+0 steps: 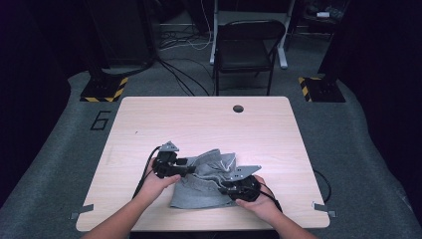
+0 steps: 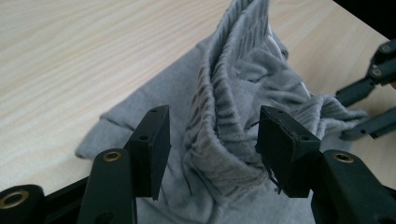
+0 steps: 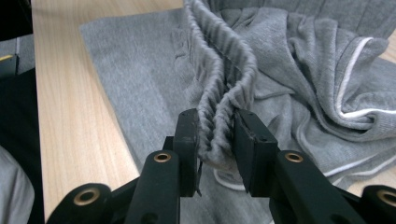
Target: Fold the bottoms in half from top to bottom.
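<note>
Waistband (image 3: 219,116) between right hand-held gripper (image 3: 215,140) jaws

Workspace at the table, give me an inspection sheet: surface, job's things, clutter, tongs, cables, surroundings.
Surface: light wooden table, round hole near the far edge.
Job's things: grey garment with a ribbed waistband and white piping, bunched at the near edge.
Clutter: nothing seen.
Tongs: left tongs stand open around a raised fold of waistband, not pressing it; right tongs pinch the waistband between their pads.
Cables: one black cable trails from each tong; more lie on the floor behind.
Surroundings: folding chair, grey floor, hazard-striped bases, dark room.
</note>
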The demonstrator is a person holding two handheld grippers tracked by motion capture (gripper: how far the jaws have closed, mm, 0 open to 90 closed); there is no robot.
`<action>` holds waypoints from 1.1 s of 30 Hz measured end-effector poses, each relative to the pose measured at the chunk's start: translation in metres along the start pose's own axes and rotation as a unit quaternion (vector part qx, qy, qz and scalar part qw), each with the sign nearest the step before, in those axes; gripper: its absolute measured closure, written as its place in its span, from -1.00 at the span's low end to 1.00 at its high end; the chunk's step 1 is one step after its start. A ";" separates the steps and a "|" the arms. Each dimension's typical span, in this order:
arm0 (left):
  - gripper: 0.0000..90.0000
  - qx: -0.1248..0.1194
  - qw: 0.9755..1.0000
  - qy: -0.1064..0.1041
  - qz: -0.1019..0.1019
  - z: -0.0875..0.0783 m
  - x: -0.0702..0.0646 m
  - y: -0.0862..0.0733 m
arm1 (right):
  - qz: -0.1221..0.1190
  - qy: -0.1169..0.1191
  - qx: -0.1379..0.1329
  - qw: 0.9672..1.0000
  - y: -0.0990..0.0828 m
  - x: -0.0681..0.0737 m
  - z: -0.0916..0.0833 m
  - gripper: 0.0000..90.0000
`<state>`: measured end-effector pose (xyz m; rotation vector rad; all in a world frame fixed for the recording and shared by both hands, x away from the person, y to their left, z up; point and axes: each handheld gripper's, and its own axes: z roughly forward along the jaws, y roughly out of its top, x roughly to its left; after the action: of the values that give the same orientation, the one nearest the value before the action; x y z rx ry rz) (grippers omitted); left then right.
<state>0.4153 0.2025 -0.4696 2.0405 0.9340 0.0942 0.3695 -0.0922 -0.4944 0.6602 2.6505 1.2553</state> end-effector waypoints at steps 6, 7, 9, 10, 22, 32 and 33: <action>0.27 0.005 0.999 -0.021 0.026 -0.008 -0.010 -0.012 | -0.020 -0.007 0.009 1.000 -0.002 0.005 -0.005 0.66; 0.40 0.007 0.999 -0.025 0.033 -0.009 -0.012 -0.014 | -0.025 -0.007 0.011 1.000 -0.002 0.006 -0.006 0.68; 0.53 0.006 0.999 -0.026 0.047 -0.012 -0.016 -0.019 | -0.036 -0.011 0.012 0.999 -0.001 0.008 -0.007 0.69; 0.56 0.008 0.998 -0.027 0.053 -0.014 -0.018 -0.021 | -0.039 -0.011 0.016 0.999 -0.001 0.009 -0.008 0.68; 0.25 0.012 0.997 -0.056 0.049 -0.030 -0.037 -0.043 | -0.010 0.004 -0.003 1.000 -0.006 0.017 -0.030 0.47; 0.12 -0.016 0.999 -0.025 0.043 -0.036 -0.027 -0.021 | 0.005 -0.012 -0.062 0.998 0.009 0.017 -0.048 0.46; 0.12 -0.014 0.999 -0.022 0.041 -0.032 -0.026 -0.019 | 0.001 -0.014 -0.061 0.998 0.014 0.016 -0.046 0.45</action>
<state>0.3732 0.2140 -0.4573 2.0464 0.8170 0.1052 0.3461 -0.1100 -0.4533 0.6566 2.5269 1.3854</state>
